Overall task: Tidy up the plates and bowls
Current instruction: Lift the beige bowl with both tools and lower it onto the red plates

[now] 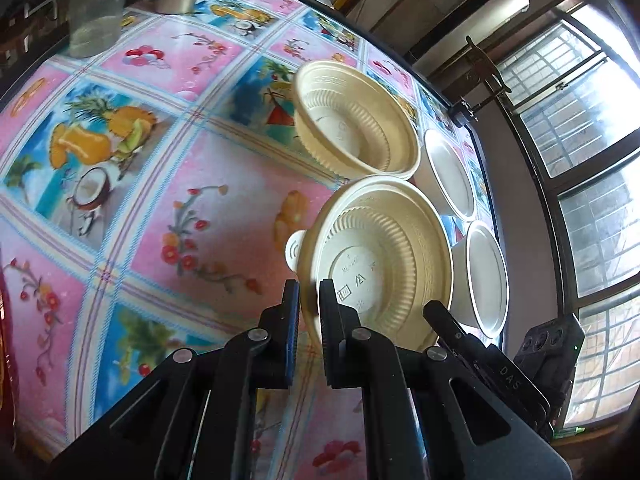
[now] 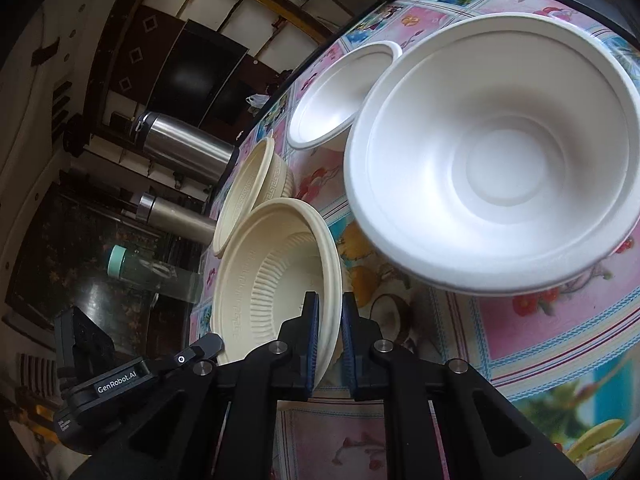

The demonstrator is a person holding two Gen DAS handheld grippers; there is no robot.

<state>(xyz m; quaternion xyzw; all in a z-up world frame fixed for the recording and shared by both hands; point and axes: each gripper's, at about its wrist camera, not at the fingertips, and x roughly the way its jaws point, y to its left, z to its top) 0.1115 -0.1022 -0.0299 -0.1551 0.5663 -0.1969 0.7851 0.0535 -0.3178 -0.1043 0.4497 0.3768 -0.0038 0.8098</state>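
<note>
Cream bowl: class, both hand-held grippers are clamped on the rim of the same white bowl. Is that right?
Not quite. Both the left hand-held gripper and the right hand-held gripper are clamped on one rim, but the bowl is cream and ribbed, not white. The left wrist view shows this.

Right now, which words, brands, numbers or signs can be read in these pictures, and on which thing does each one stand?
"GenRobot.AI": left gripper body, seen by the right wrist camera.
"DAS": right gripper body, seen by the left wrist camera.
Triangle and square symbols: bottom of the held cream bowl.
Small embossed lettering on that bowl: too faint to read.
</note>
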